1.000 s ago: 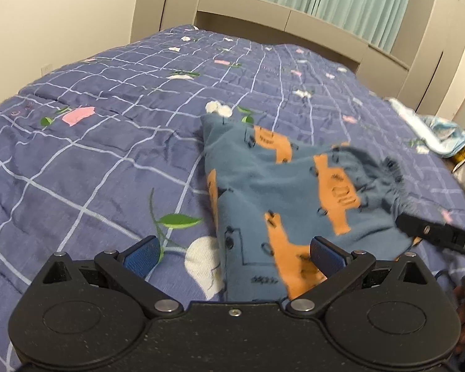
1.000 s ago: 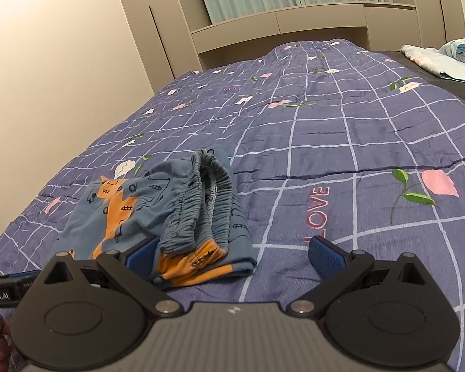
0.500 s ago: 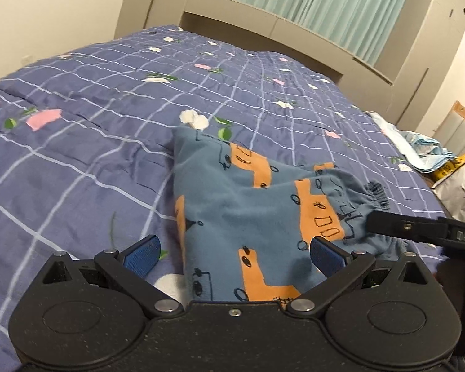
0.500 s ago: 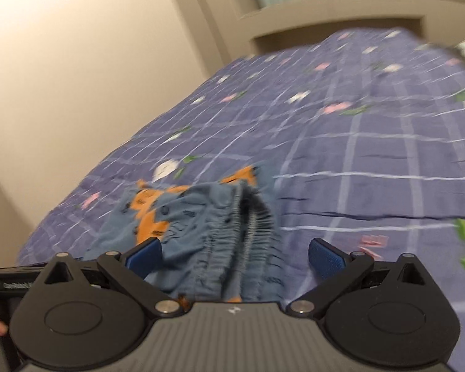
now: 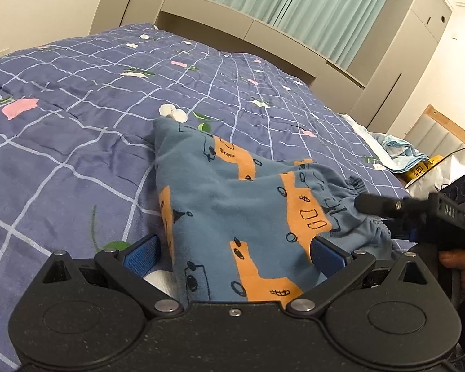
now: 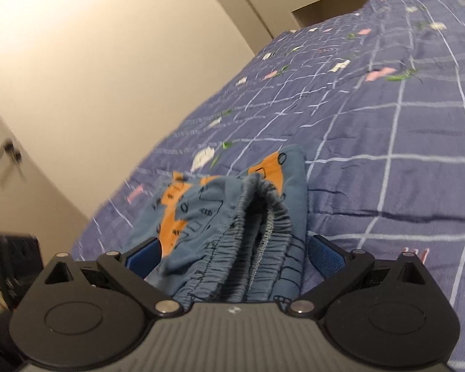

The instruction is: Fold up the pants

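Observation:
Small blue pants (image 5: pixel 232 198) with orange print lie folded on the bed; they also show in the right wrist view (image 6: pixel 232 210). My left gripper (image 5: pixel 234 249) is open, its fingers on either side of the near leg end. My right gripper (image 6: pixel 234 249) is open, with the gathered elastic waistband (image 6: pixel 263 217) between its fingers. In the left wrist view the right gripper's finger (image 5: pixel 378 207) reaches over the waistband at the right.
The bed is covered by a purple checked quilt (image 5: pixel 77 99) with flowers. A headboard shelf (image 5: pixel 248 24) and green curtains stand at the far end. A light blue cloth (image 5: pixel 393 152) and a bag lie off the bed's right side. A wall (image 6: pixel 108 62) runs along the left.
Both grippers have moved in toward the pants: the left to the leg end, the right swinging left onto the waistband. Both stay open. The pants have not moved.

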Tool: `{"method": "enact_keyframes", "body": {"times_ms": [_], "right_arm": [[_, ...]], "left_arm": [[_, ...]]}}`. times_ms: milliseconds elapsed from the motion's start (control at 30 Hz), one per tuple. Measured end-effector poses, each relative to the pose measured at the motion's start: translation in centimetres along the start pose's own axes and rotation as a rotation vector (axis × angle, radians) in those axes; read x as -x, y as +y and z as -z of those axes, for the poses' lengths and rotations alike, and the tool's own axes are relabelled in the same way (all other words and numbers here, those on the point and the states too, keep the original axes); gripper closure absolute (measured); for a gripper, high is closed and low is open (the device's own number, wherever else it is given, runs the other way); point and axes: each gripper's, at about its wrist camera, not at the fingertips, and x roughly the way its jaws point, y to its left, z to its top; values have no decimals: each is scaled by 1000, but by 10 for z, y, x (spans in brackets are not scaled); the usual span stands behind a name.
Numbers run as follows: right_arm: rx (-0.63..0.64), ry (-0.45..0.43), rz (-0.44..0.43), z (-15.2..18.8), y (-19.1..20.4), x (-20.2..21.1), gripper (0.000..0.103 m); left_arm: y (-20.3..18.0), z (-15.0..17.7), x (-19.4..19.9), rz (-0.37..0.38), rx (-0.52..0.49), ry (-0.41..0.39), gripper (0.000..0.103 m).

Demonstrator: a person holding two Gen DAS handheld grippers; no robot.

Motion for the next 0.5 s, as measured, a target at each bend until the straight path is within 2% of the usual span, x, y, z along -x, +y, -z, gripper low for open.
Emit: {"method": "enact_keyframes", "body": {"times_ms": [233,400,500], "right_arm": [[25,2,50,1,7,-1,0],[0,15,53,0,12,-1,0],[-12,22,63,-2,15,-2,4]], "left_arm": [[-4,1,-2,-21,-38,14,1],[-4,-4,-4,-15,-41,47,1],[-1,-10,-2,-2,-2,72,1]]}}
